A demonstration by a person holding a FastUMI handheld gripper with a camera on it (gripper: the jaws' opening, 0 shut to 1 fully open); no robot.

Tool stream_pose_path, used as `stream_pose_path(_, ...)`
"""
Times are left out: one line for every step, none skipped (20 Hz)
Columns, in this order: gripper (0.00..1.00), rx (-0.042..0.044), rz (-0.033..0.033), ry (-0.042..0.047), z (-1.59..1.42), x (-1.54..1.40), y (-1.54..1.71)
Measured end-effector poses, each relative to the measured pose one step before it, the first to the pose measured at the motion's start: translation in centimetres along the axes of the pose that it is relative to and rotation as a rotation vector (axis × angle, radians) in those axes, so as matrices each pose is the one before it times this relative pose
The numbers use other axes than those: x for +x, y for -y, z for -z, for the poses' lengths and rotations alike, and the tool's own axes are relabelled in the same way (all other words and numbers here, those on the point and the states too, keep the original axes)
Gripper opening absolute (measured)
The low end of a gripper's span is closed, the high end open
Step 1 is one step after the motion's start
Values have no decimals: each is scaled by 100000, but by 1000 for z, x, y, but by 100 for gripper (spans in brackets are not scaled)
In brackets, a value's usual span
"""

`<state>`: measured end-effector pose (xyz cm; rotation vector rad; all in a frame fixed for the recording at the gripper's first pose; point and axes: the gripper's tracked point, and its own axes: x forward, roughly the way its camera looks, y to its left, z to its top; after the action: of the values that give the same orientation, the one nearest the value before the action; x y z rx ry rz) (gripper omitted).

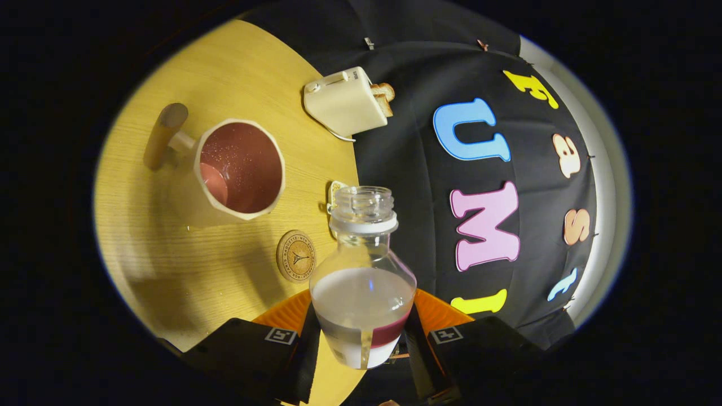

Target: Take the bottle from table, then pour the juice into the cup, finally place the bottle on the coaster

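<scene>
**Bottle in claw, cup and coaster beyond**

We log the claw (pixel 361 338) as closed on the bottle (pixel 362 282), one finger pressing each side of its lower body. The bottle sits between the fingers, uncapped, its threaded neck pointing away from the claw. Its clear glass carries a frosted look, and a small amount of dark red juice (pixel 389 334) shows at the base, near the fingers.

We list the cup (pixel 240 169) well beyond the claw, on the wooden tabletop (pixel 169 248). It is pale, faceted, with a wooden handle, and its inside is coated red, with juice pooled within.

We list the round cork coaster (pixel 295 255) on the tabletop just ahead of the fingers, beside the bottle's shoulder and between the claw and the cup; nothing rests on it.

We note a small object partly hidden behind the bottle's neck; we cannot tell what it is.

We list a cream toaster (pixel 344 101) with bread slices (pixel 383 96) at the tabletop's far end.
</scene>
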<state>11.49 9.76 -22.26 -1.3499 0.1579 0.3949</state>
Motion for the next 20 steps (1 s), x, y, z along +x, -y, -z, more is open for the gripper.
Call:
stream_pose_path(70, -2487, 49, 1055, -342, 253, 61)
stream_pose_path(70, -2943, -28, 1010, -316, 218, -120)
stream_pose_path(70, -3330, 179, 1355, -316, 147, -7)
stream_pose_path(70, -3600, 367, 1590, -442, 255, 17)
stream_pose_path(70, -3714, 265, 1407, -313, 172, -81)
stream_pose_path(70, -3735, 411, 1057, -197, -104, 100)
stream_pose_path(70, -3225, 210, 842, -188, 65, -18)
stream_pose_path(70, -2358, -331, -185, 172, -5, -50)
stream_pose_path(70, -1495, -374, -294, 80, 103, -85)
stream_pose_path(70, -1294, -254, -157, 39, 95, -130)
stream_pose_path(70, -1836, 174, 37, -139, 233, -15)
stream_pose_path(70, -2149, 622, 394, -189, 192, 230)
stream_pose_path(70, -1960, 549, 528, -209, 185, 168)
stream_pose_path(70, -1873, 290, 611, -177, 189, 132)
stream_pose_path(70, -1814, 117, 584, -133, 308, 49)
stream_pose_path(70, -1613, -760, 685, -102, 287, -121)
stream_pose_path(70, -1986, -318, 682, -95, 173, -1)
stream_pose_path(70, -2529, 419, 1082, -161, 168, 220)
stream_pose_path(70, -2475, 427, 909, -85, 101, 102)
stream_pose_path(70, -1942, -67, 814, -77, 181, -90)
